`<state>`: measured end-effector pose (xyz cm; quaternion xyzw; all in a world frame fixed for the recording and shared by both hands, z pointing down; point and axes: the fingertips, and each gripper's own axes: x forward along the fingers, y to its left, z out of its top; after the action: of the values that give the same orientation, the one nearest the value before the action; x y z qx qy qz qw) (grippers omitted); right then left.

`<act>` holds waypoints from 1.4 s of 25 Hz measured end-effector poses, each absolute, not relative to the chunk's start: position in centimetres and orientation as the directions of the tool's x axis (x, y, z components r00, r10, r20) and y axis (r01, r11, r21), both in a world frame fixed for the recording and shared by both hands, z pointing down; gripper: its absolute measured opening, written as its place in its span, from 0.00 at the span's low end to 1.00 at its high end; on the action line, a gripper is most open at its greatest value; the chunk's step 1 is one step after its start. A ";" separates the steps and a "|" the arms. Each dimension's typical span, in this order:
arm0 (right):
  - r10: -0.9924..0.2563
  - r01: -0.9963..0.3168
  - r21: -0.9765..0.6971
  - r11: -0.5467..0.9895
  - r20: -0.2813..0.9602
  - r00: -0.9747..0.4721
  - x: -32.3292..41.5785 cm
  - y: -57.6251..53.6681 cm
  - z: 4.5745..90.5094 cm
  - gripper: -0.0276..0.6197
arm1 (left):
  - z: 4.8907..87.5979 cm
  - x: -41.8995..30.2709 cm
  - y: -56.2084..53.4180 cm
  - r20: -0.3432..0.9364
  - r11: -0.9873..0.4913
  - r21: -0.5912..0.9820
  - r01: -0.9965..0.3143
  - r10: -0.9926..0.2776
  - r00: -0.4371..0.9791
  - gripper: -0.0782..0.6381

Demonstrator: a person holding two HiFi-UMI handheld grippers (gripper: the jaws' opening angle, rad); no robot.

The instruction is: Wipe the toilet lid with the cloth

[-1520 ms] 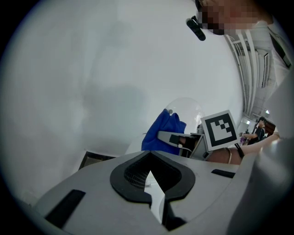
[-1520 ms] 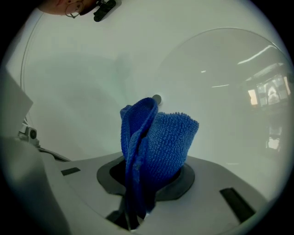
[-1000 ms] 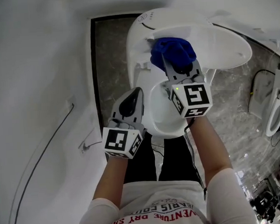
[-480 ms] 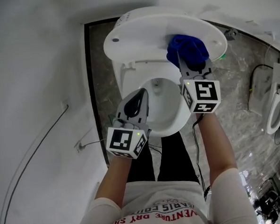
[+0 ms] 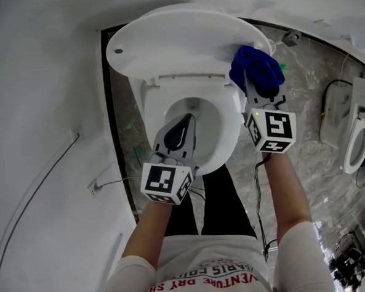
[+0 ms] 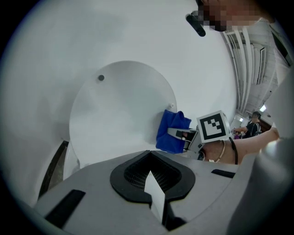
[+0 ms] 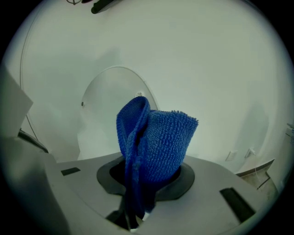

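Note:
The white toilet lid (image 5: 176,41) stands raised behind the open bowl (image 5: 222,140). My right gripper (image 5: 260,93) is shut on a bunched blue cloth (image 5: 257,70), which sits at the lid's right edge. In the right gripper view the blue cloth (image 7: 156,142) rises out of the gripper (image 7: 138,202), with the lid (image 7: 108,98) behind it to the left. My left gripper (image 5: 178,133) hangs over the bowl, shut with nothing in it. The left gripper view shows the lid (image 6: 115,114), the cloth (image 6: 172,131) against its right side and the right gripper's marker cube (image 6: 213,126).
A white wall with a thin cable (image 5: 43,194) runs along the left. Marbled floor (image 5: 310,116) lies to the right, with a second white toilet fixture (image 5: 358,150) at the right edge and a cable loop (image 5: 331,102) beside it. The person's legs stand before the bowl.
The right gripper has carried the blue cloth rightward across the lid, from near its middle to its right edge. The left gripper has stayed shut over the bowl.

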<state>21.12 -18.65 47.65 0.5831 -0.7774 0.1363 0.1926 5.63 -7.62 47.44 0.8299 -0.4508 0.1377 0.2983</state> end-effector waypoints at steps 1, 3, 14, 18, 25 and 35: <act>-0.857 -0.958 0.020 0.285 0.454 -0.246 21.5 -18.4 47.5 0.19 | 47.4 6.1 -7.5 0.497 -0.416 0.371 -0.830 -0.666 0.556 0.12; -0.861 -0.960 0.028 0.280 0.450 -0.237 22.4 -17.9 47.2 0.19 | 47.2 7.0 -7.4 0.497 -0.420 0.369 -0.829 -0.665 0.558 0.12; -0.832 -0.977 -0.005 0.212 0.524 -0.183 23.1 -13.7 49.7 0.19 | 47.2 5.3 -7.2 0.510 -0.402 0.346 -0.848 -0.677 0.530 0.12; -0.802 -0.964 -0.045 0.263 0.546 -0.244 18.3 -12.5 51.3 0.19 | 47.8 2.8 -7.3 0.519 -0.384 0.339 -0.859 -0.685 0.511 0.12; -0.755 -0.940 -0.125 0.318 0.566 -0.331 8.2 -12.6 53.4 0.19 | 48.9 -3.3 -7.1 0.545 -0.333 0.328 -0.884 -0.697 0.465 0.12; -0.716 -0.894 -0.172 0.415 0.545 -0.437 -4.4 -14.6 56.4 0.19 | 50.0 -12.5 -7.4 0.559 -0.285 0.337 -0.897 -0.707 0.434 0.12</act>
<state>-4.37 -14.63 56.37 0.4923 -0.8173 0.2244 0.1983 -12.53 -7.35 49.96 0.7869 -0.5097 0.1525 0.3126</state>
